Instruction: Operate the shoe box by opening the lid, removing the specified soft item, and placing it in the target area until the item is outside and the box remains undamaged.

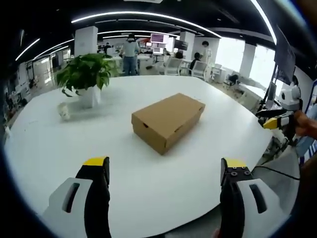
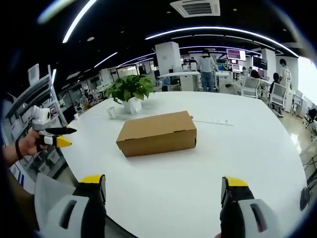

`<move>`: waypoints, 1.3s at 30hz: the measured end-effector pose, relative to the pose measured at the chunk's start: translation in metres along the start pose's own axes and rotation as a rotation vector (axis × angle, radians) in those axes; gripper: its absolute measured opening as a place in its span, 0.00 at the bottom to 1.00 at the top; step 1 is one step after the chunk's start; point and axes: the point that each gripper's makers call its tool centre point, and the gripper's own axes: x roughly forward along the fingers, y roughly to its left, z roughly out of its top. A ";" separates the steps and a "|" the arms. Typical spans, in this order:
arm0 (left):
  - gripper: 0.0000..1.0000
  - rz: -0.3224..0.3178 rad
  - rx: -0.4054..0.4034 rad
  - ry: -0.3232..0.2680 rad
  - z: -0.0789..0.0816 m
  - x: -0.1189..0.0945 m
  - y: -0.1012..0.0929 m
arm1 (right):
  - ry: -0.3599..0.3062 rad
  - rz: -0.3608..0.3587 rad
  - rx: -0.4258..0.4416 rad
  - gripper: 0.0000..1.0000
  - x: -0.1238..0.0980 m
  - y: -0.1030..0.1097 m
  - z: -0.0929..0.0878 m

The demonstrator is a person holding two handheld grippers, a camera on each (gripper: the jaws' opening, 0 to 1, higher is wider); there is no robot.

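Observation:
A brown cardboard shoe box (image 1: 167,121) lies shut on the round white table (image 1: 148,188), near its middle. In the right gripper view the same shoe box (image 2: 157,133) shows its long side. My left gripper (image 1: 166,171) is open over the table's near edge, well short of the box, nothing between its jaws. My right gripper (image 2: 163,187) is also open and empty, a good way from the box. The right gripper (image 1: 280,120) comes in at the far right of the left gripper view, held by a hand. The left gripper (image 2: 52,135) appears at the left of the right gripper view.
A potted green plant (image 1: 85,74) in a white pot stands at the table's far left, a small cup (image 1: 64,111) beside it. A thin white strip (image 2: 213,121) lies behind the box. Office desks, chairs and people (image 1: 130,52) stand beyond the table.

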 end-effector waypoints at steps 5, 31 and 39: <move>0.92 0.001 -0.005 0.005 -0.003 0.000 0.000 | 0.007 0.000 0.003 0.97 0.000 0.000 -0.002; 0.92 -0.006 -0.015 0.003 -0.003 0.001 -0.001 | -0.004 0.009 0.036 0.95 0.002 0.003 -0.004; 0.91 -0.006 -0.017 0.008 -0.005 0.002 -0.002 | -0.006 0.009 0.039 0.95 0.004 0.003 -0.004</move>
